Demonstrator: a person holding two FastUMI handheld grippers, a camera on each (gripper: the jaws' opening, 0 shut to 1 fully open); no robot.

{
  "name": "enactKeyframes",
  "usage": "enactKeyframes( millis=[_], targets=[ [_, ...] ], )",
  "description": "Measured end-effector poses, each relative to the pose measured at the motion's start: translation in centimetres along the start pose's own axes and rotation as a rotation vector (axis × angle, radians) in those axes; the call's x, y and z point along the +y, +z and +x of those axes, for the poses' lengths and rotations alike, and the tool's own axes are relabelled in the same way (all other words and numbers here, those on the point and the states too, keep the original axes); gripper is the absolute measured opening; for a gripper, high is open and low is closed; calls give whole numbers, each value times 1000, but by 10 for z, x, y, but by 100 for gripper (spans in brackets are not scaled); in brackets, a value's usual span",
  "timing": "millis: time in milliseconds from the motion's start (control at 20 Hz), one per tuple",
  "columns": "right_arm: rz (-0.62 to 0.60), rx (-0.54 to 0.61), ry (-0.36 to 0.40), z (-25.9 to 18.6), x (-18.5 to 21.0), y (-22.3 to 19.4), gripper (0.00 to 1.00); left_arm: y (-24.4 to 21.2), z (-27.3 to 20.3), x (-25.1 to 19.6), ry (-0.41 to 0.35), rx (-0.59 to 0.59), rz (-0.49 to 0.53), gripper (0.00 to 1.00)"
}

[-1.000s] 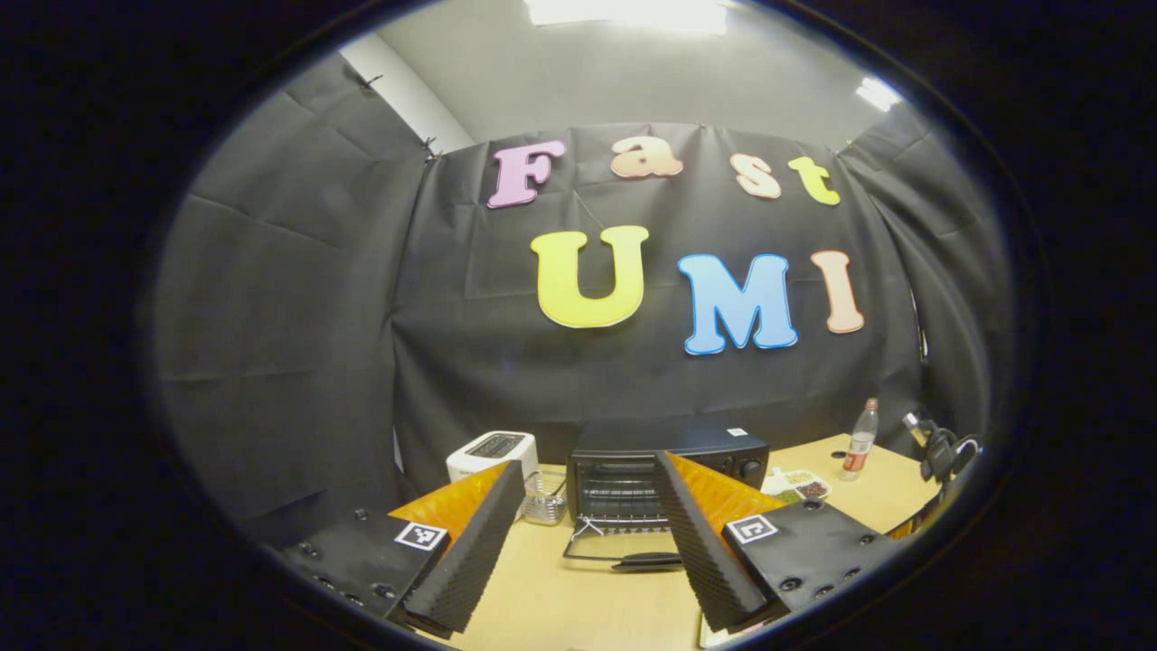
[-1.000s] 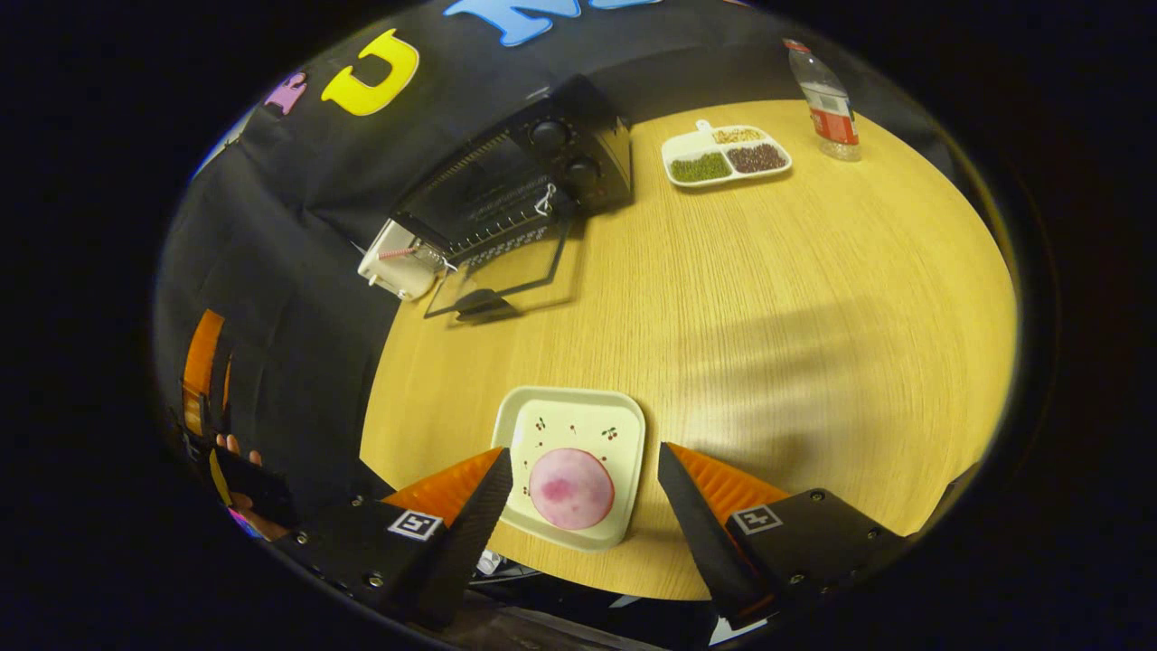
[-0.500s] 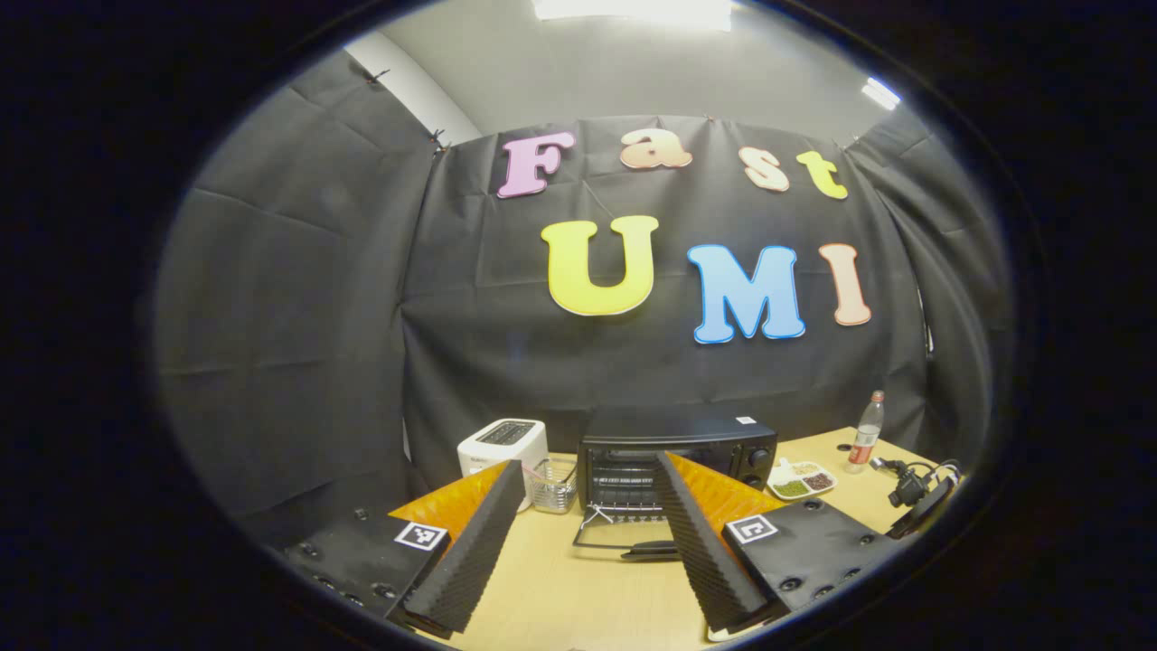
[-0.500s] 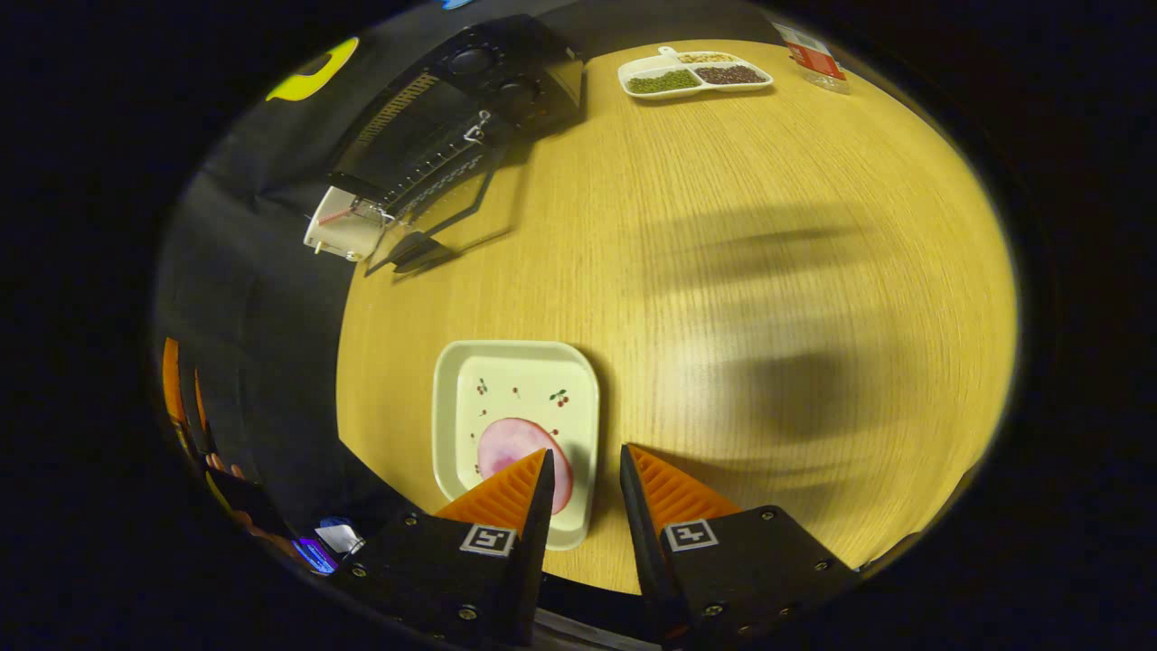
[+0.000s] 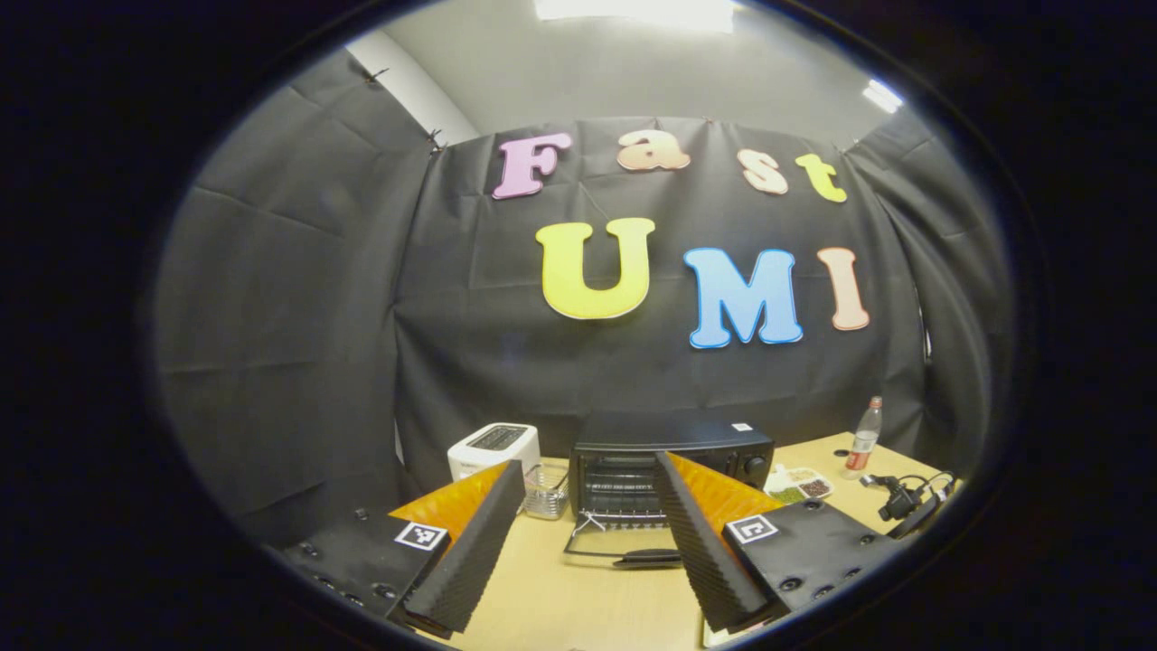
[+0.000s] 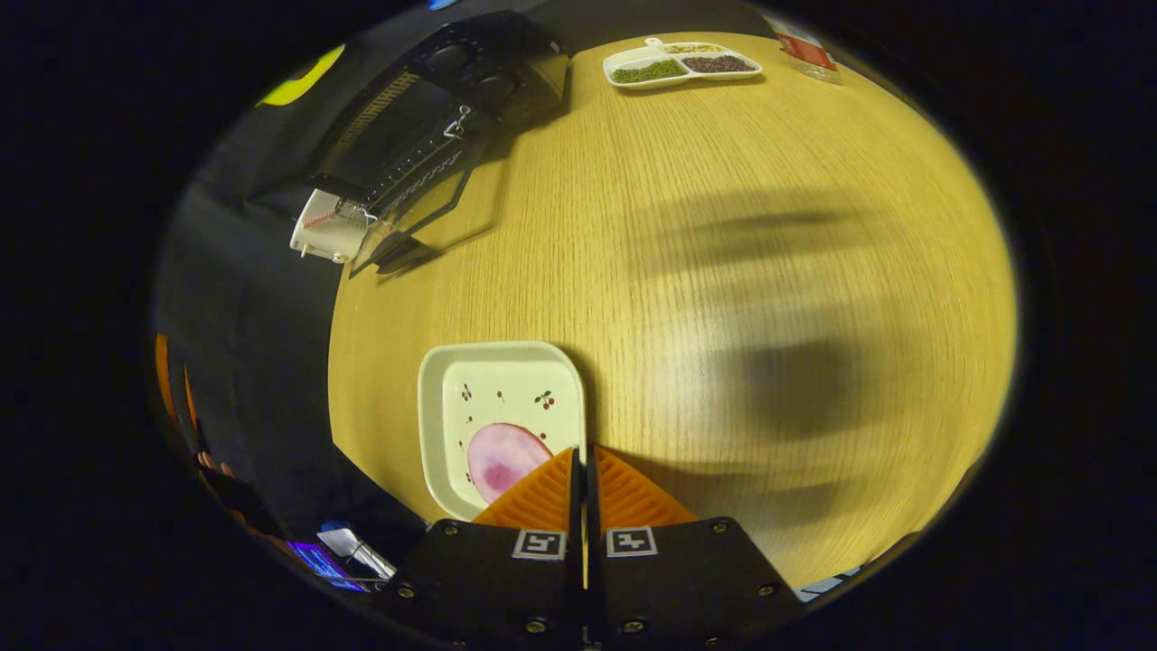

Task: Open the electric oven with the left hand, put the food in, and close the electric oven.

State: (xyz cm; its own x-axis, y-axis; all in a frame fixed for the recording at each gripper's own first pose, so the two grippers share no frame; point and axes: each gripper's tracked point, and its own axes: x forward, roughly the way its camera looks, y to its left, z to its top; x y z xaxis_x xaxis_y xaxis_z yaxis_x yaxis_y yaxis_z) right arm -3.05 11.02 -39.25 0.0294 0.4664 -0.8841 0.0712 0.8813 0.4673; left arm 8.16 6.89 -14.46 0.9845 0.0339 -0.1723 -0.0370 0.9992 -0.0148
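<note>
One pink food slice [image 6: 500, 457] on plate [image 6: 452, 362], right gripper [image 6: 583, 461] clamping plate rim

On my bench [image 6: 723, 271] a white toaster [image 5: 493, 449] stands at the far edge, near the left corner. Just beside it is a small wire basket [image 5: 547, 491]. A divided tray of beans and grains [image 6: 682, 66] lies near the far right corner, and a plastic bottle [image 5: 862, 439] stands upright close to it. A black cable device [image 5: 899, 500] lies at the right edge.
</note>
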Motion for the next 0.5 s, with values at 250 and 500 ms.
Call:
enactKeyframes(
  millis=[250, 500],
  targets=[
    [39, -10, 20, -2, 5, -1, 0, 1, 4, 5, 6, 3, -8, 96],
    [97, -31, 96, -23, 6, 5, 0, 3, 10, 15, 21, -4, -3, 100]
  ],
)
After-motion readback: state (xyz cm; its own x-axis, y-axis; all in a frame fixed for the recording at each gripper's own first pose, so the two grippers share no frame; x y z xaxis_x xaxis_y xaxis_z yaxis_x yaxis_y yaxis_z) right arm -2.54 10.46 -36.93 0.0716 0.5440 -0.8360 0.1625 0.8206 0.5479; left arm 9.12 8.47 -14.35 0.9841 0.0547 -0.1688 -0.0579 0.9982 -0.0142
